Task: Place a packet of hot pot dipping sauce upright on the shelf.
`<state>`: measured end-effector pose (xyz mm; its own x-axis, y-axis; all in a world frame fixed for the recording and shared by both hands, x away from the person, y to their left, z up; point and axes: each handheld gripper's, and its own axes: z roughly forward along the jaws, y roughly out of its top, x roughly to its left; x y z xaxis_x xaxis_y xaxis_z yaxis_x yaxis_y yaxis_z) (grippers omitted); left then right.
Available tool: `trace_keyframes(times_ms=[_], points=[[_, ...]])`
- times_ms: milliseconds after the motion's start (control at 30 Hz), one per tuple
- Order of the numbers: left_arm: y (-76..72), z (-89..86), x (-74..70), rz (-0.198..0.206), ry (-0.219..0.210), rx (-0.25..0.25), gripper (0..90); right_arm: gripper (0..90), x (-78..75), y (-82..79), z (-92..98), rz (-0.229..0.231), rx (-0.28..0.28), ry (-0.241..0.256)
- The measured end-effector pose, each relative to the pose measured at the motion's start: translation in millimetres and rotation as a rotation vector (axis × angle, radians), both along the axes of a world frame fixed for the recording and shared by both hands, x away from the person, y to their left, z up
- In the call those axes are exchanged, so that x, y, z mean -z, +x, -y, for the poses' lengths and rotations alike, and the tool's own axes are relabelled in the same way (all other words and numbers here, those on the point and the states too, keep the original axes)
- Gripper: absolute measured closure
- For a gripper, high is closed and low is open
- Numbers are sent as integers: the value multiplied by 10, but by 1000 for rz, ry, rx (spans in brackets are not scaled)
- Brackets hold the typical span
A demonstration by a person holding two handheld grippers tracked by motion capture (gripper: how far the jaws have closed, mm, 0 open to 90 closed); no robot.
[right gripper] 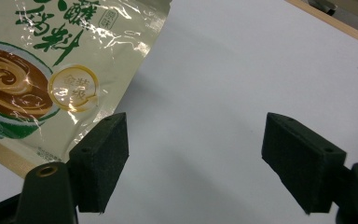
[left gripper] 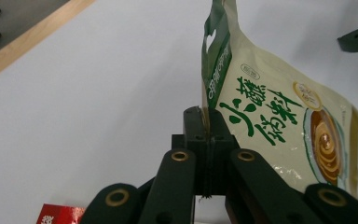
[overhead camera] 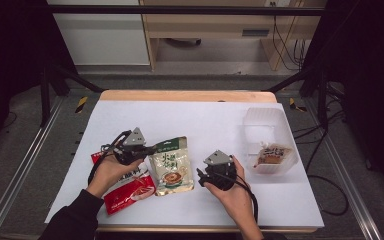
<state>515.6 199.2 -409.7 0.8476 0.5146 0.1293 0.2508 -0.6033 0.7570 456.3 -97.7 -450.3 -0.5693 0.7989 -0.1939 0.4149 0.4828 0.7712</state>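
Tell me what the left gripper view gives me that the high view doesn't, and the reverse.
Left gripper view alone: the left gripper has its jaws closed on the edge of the green-and-cream pouch, near the top corner. High view alone: the clear plastic container with a packet inside, and the right gripper beside the pouch. Both: the pouch, the red packet and the white table.

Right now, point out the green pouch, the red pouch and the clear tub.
green pouch (overhead camera: 172, 167): high view, on its printed front.
red pouch (overhead camera: 130, 192): high view, on its lower half.
clear tub (overhead camera: 263, 117): high view, on its far wall.
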Motion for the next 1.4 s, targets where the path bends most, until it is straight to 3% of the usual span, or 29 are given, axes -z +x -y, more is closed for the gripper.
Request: trace_keyframes(times_ms=[433,700,1000,1400], points=[[-164,103,-268,74,-4,68,900,196,-8,-27,-32,11,-20,-21],[-227,141,-358,92,-14,103,900,159,-44,-44,-16,7,-36,-10],[-319,210,-447,117,-16,139,900,124,-162,-85,19,0,-94,-8],[-369,232,-489,125,-20,163,900,137,-425,-67,-73,-76,-198,-128]])
